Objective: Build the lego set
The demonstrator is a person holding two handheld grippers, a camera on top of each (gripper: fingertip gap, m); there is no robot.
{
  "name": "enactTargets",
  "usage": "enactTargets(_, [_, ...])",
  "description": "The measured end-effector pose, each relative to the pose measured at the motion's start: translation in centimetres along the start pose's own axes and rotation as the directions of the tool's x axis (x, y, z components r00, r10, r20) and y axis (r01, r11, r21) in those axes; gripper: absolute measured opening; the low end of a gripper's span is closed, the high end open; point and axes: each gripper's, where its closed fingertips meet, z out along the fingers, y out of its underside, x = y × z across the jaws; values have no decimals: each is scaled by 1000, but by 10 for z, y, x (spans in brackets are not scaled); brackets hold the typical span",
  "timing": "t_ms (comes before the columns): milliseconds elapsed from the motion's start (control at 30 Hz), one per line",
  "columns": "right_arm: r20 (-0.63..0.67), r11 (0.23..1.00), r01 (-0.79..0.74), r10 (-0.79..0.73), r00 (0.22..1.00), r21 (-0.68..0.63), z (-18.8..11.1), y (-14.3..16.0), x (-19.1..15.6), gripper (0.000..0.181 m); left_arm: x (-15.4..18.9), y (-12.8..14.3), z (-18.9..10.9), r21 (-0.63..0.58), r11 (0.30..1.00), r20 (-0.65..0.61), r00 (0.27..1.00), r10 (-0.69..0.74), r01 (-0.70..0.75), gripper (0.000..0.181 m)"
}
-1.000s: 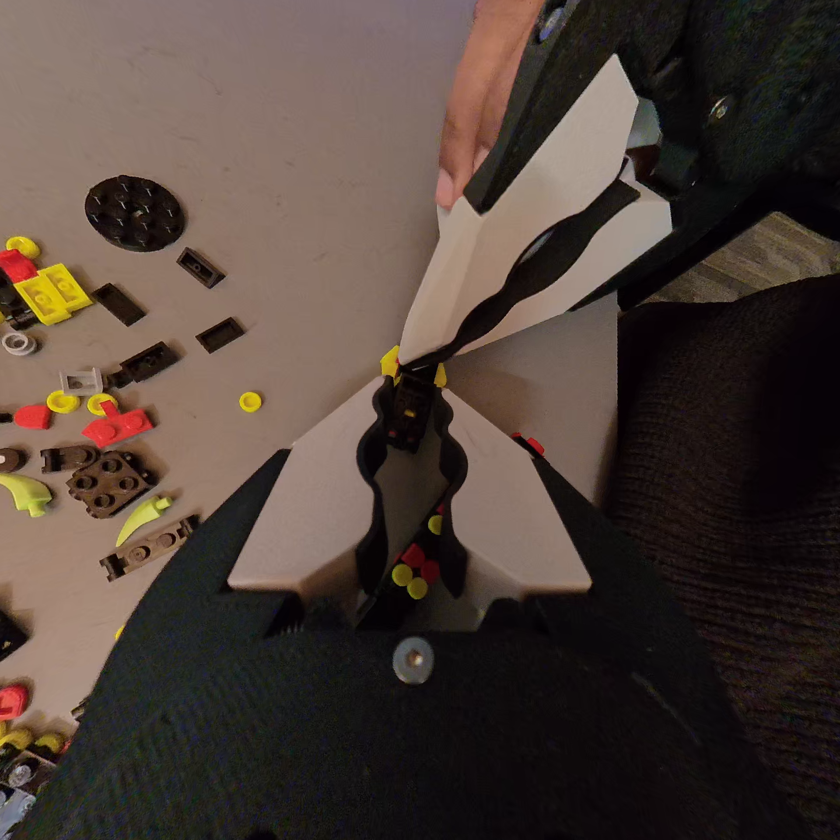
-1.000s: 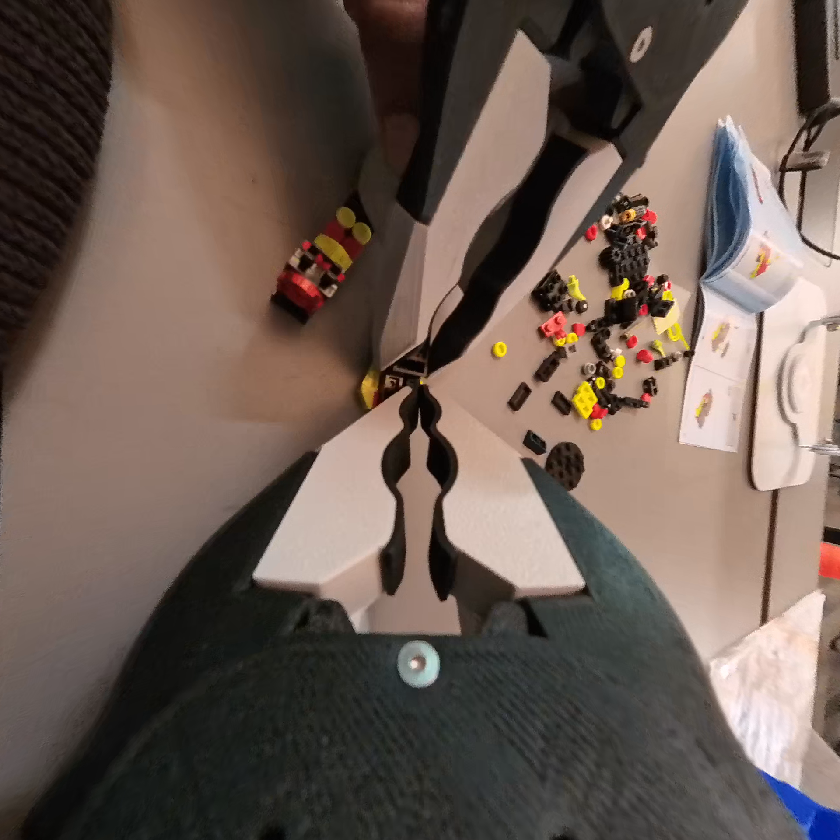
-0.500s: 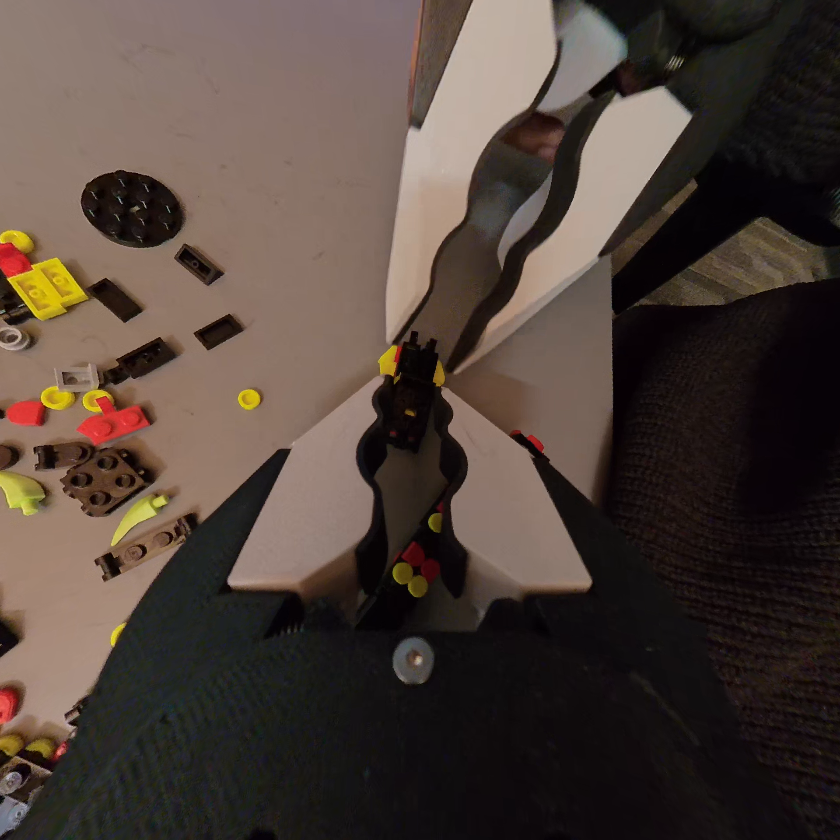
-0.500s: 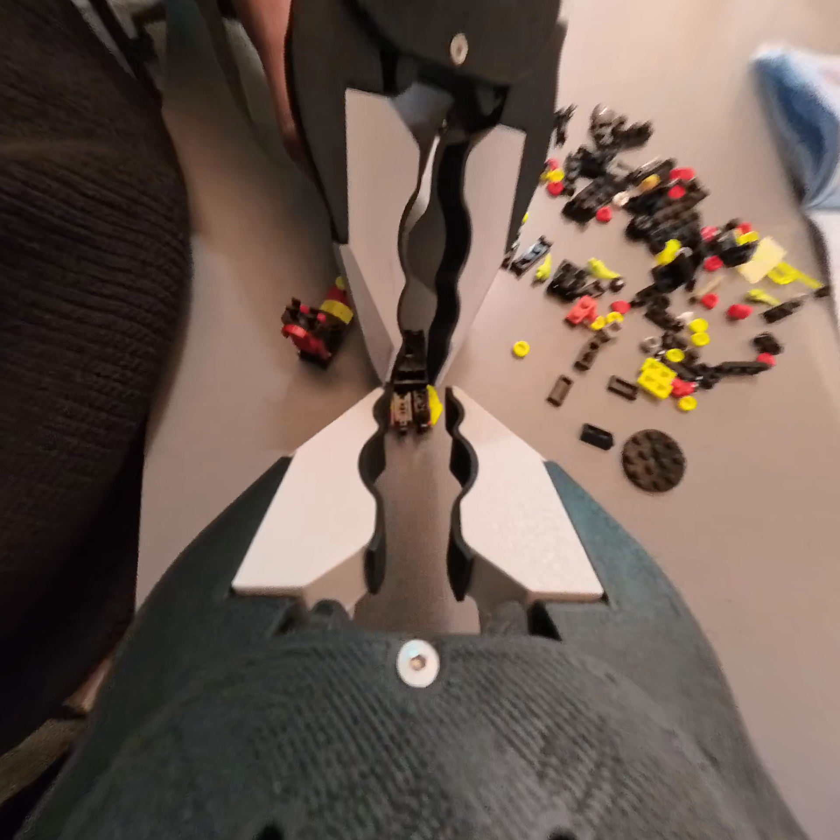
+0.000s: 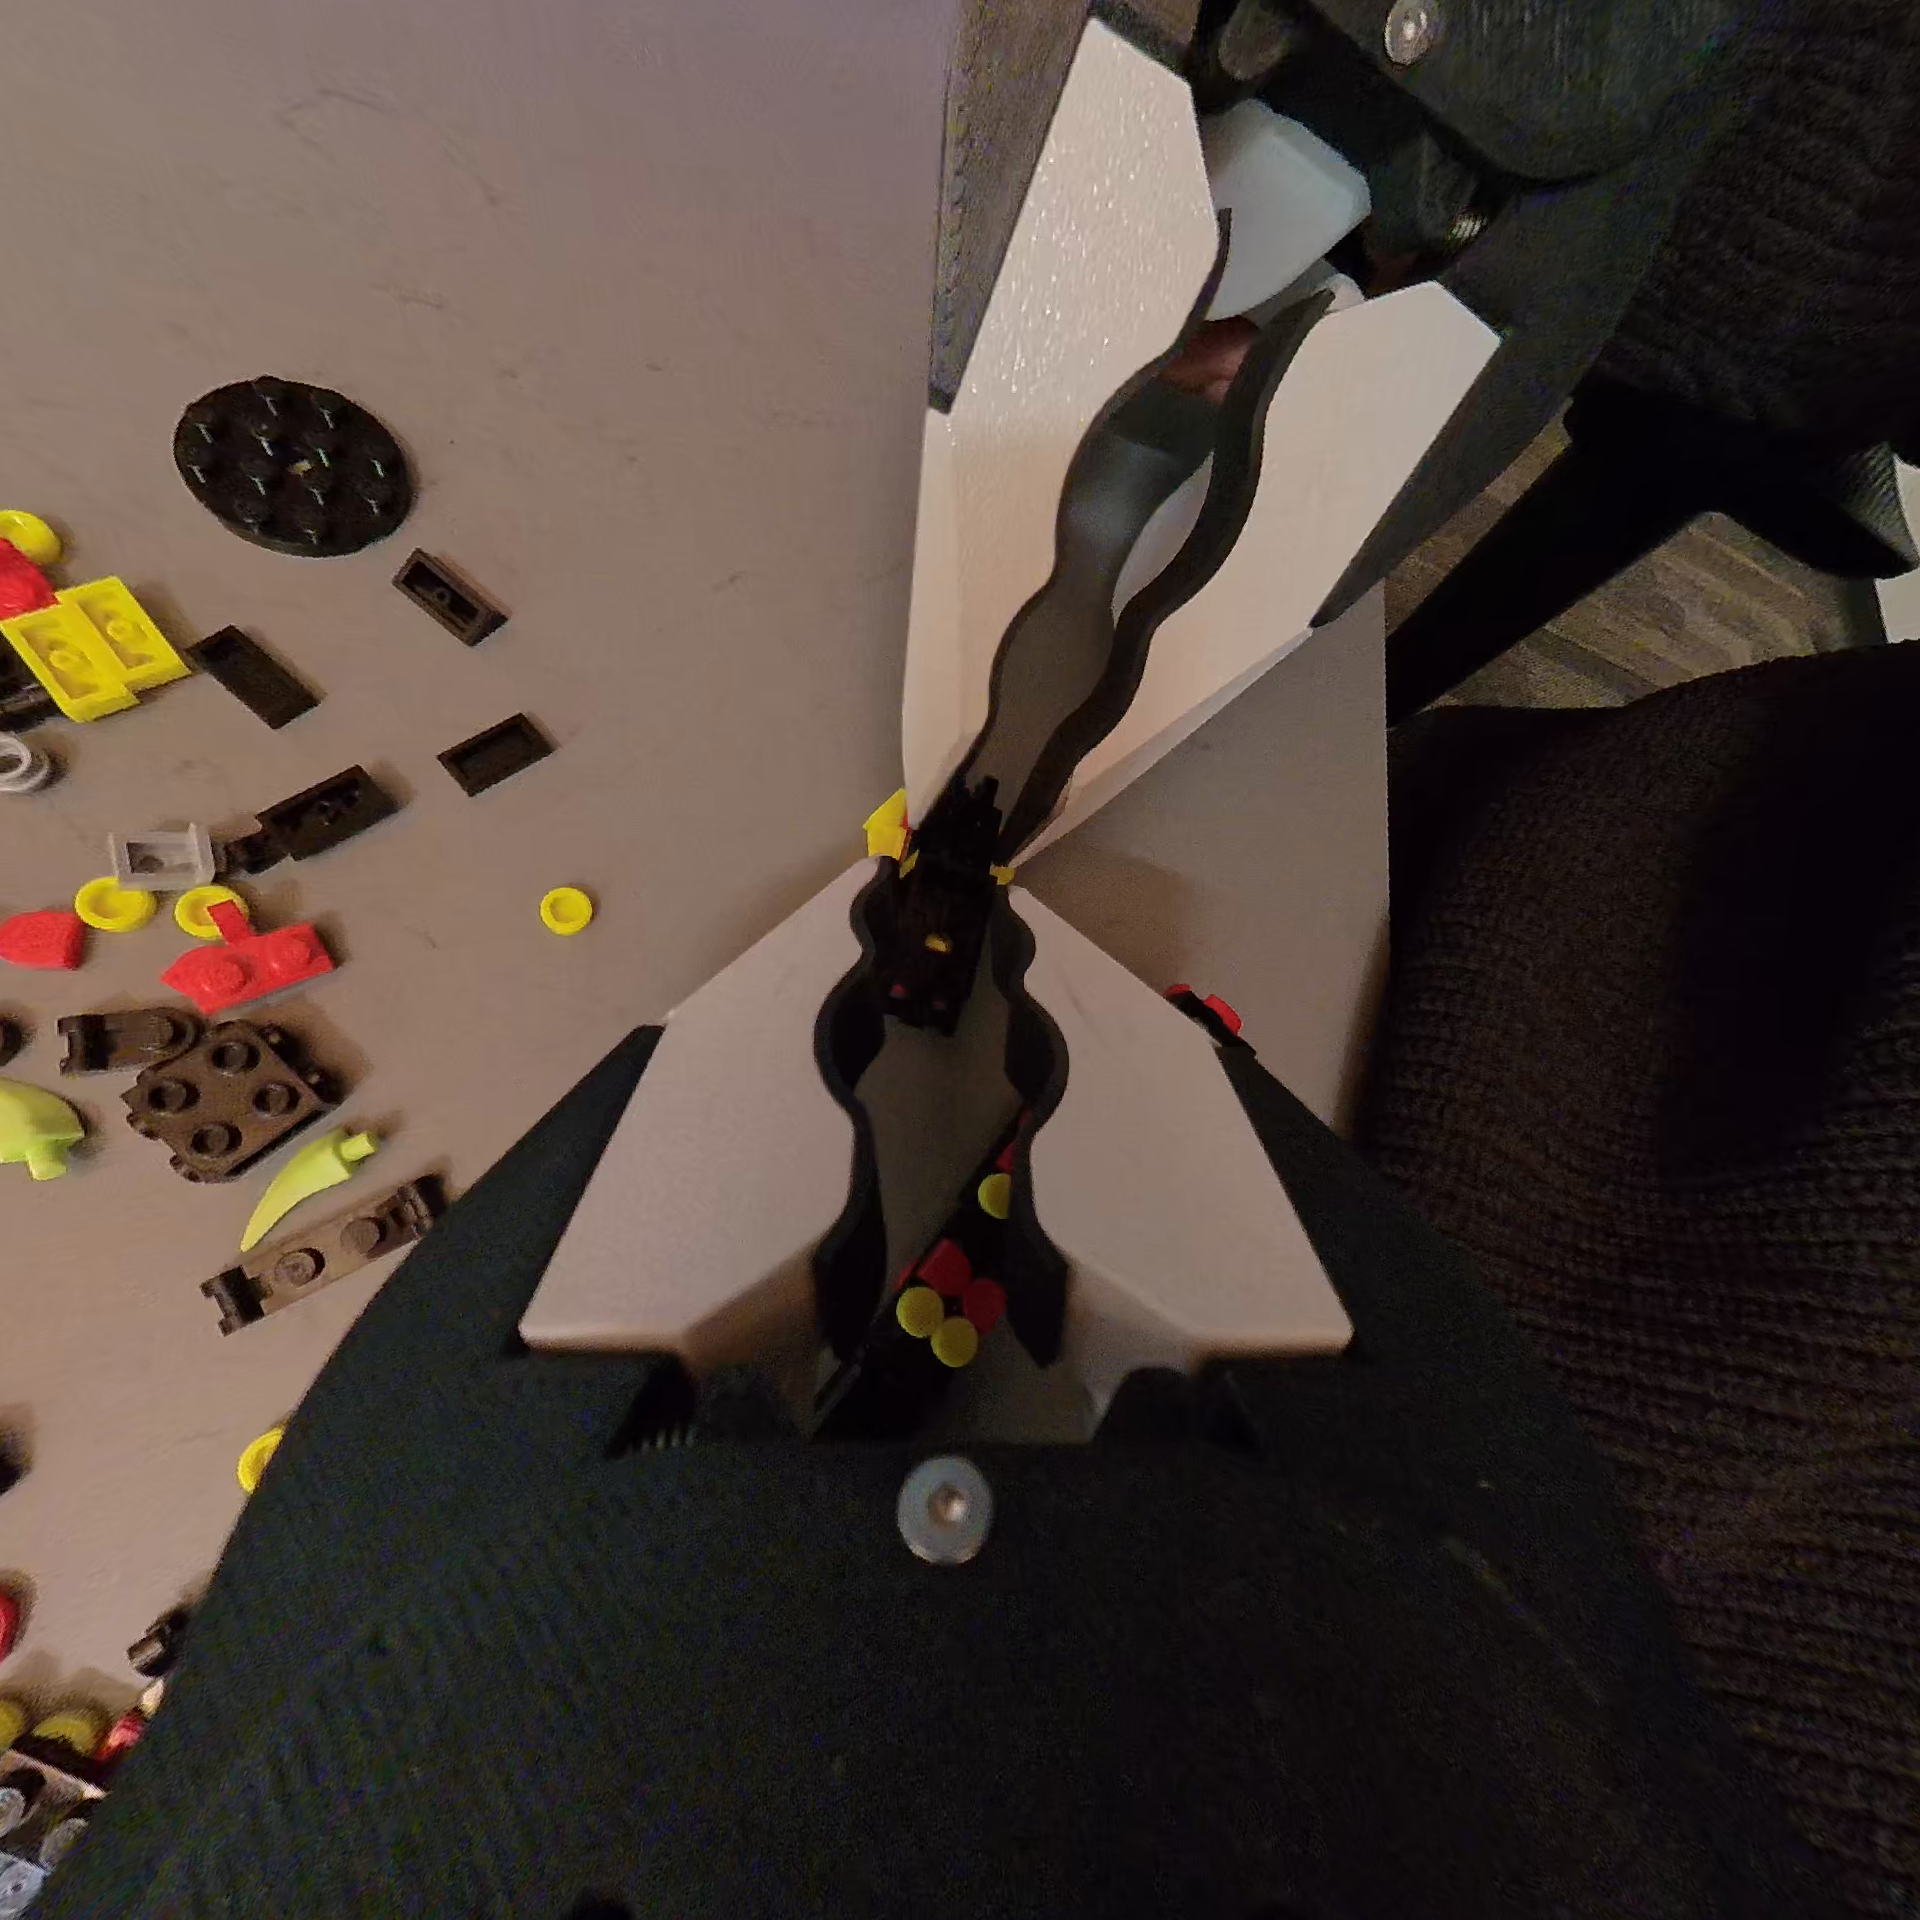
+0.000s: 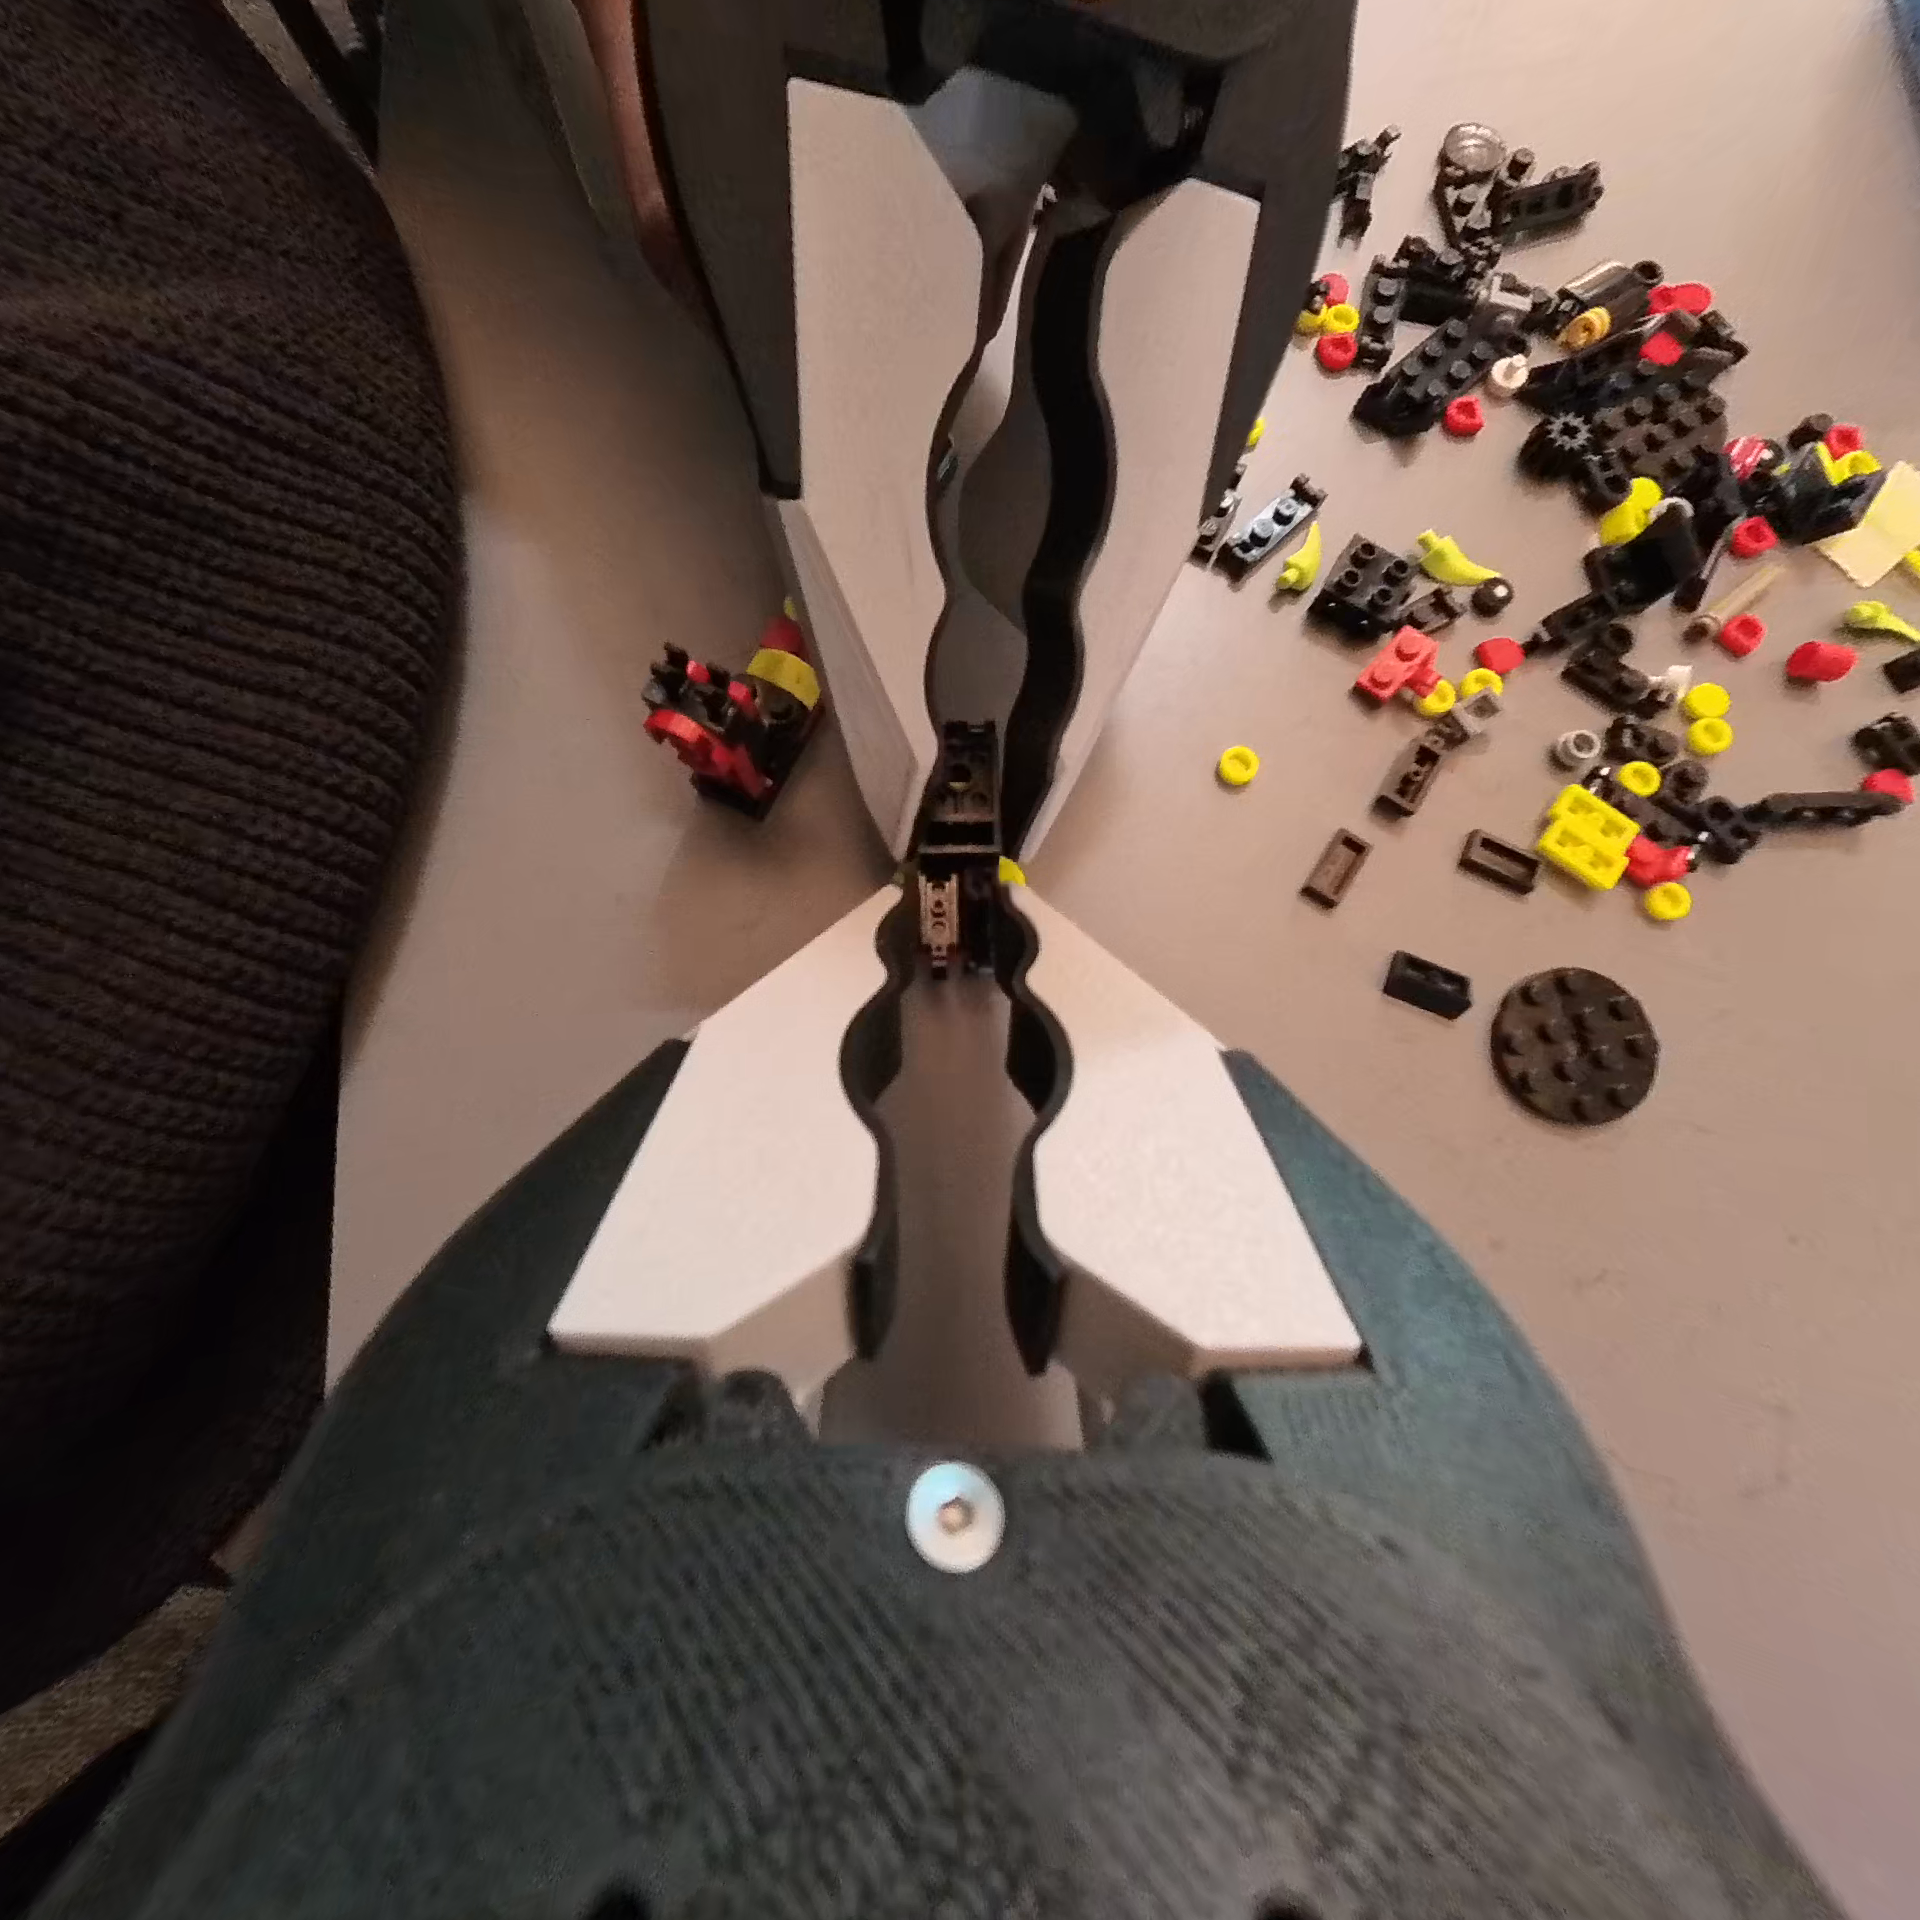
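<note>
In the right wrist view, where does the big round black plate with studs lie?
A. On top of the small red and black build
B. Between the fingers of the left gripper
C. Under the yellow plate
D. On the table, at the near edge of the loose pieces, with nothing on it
D: the round black plate lies flat on the table, apart from both grippers, with nothing on its studs.

Dim warm light, soft shadows, wide-angle edge bending, blurred near foreground.
</note>
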Motion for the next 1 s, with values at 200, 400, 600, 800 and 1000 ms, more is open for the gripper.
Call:
enactTargets(200, [-9, 1000, 7, -7, 1000, -1, 0, 0, 0, 12, 0, 0, 0, -1, 1000, 1, 1000, 0, 0, 15])
enactTargets(400, [-25, 1000, 28, -28, 999, 0, 1, 0, 1, 12, 0, 0, 0, -1, 1000, 4, 1000, 2, -2, 15])
enactTargets(600, [-23, 998, 63, -63, 998, 16, -2, -3, 0, 35, 0, 0, 0, 4, 1000, -7, 1000, -11, 11, 15])
enactTargets(800, [-57, 988, 155, -154, 987, 21, -7, -3, 2, 30, 0, 0, -2, 16, 997, -63, 995, -72, 73, 15])
enactTargets(1000, [33, 996, -10, 7, 999, 93, -14, -7, 4, 20, 0, 2, -4, 12, 998, -66, 996, -62, 63, 15])
